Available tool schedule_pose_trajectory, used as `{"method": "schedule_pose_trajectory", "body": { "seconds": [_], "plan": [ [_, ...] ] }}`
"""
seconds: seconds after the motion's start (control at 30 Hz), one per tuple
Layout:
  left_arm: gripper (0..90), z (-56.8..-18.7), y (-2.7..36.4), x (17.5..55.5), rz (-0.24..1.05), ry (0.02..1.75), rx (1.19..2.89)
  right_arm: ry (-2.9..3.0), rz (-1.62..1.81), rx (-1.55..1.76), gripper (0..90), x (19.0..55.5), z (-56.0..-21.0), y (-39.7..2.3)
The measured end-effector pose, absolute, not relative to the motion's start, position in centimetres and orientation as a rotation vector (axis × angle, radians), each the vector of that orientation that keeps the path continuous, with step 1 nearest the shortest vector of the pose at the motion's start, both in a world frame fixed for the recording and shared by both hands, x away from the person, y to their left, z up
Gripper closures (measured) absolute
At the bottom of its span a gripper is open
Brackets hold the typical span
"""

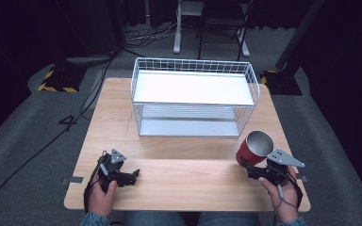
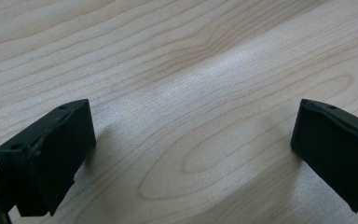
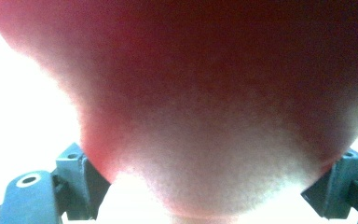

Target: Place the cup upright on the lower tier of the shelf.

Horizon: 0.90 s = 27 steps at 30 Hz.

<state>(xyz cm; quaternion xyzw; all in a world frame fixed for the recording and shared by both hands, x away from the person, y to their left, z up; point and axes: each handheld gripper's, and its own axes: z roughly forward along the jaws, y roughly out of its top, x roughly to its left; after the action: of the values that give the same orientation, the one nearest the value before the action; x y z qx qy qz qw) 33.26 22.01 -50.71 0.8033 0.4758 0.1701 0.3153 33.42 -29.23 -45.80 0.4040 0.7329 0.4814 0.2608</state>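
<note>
High view gives us the whole scene: a wooden table (image 1: 188, 174) with a white wire basket (image 1: 194, 96) at its far side, standing empty with its shelf on top. Our right gripper (image 1: 250, 165) holds a red cup (image 1: 253, 148) near the right edge of the table, just in front of the basket's right corner. The cup is tilted, so we see its shiny metal inside, and we judge it is lifted from the wood. In the right gripper view the red wall (image 3: 205, 93) sits between both jaws, pressed from each side. Our left gripper (image 1: 133, 175) rests low at the front left, probably only waiting. In the left gripper view its jaws stand wide apart over bare wood, holding nothing.
</note>
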Motion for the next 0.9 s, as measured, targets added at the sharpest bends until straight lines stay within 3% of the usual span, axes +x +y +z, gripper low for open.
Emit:
{"method": "schedule_pose_trajectory", "body": {
  "seconds": [0.9],
  "plan": [
    [0.1, -50.7, 21.9, 33.0, 0.458, 1.270, 2.111, 2.156, 1.400, 0.944, 16.6, 38.5, -43.2, -21.8]
  ]
}}
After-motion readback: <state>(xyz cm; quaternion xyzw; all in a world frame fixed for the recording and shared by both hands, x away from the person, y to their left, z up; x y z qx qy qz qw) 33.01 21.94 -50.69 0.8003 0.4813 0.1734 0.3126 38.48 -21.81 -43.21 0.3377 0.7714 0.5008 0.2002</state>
